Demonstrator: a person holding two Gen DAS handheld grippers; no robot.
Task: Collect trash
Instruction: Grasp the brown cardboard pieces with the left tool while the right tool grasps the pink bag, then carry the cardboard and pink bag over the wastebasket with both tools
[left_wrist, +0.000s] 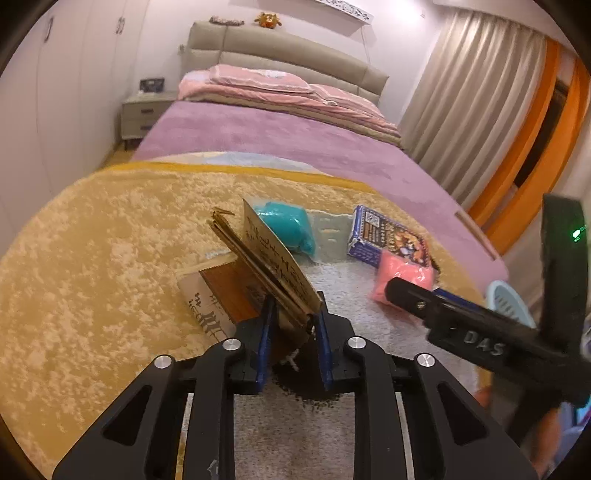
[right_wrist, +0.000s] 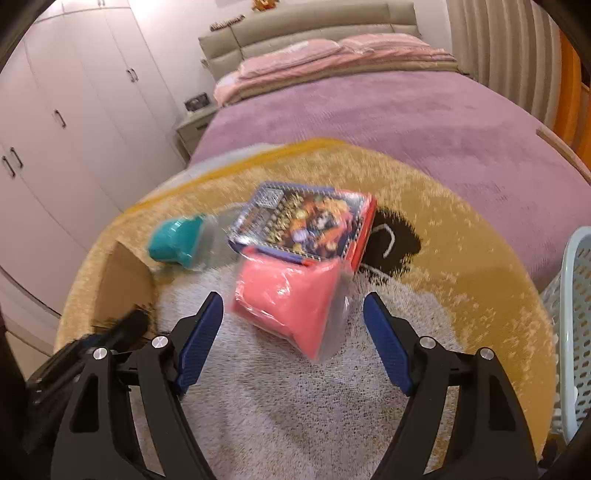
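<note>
The left gripper (left_wrist: 293, 308) is closed on a flat brown paper packet (left_wrist: 275, 258), tilted up off the rug (left_wrist: 92, 258). The right gripper (right_wrist: 293, 314) is held wide open with nothing gripped, just short of a pink packet (right_wrist: 291, 295). By the look of it, collection is barely begun: nothing is seen inside the basket (right_wrist: 570, 332). Still lying on the rug are counted one pink packet, one teal packet (right_wrist: 177, 242) and one printed box (right_wrist: 303, 221).
</note>
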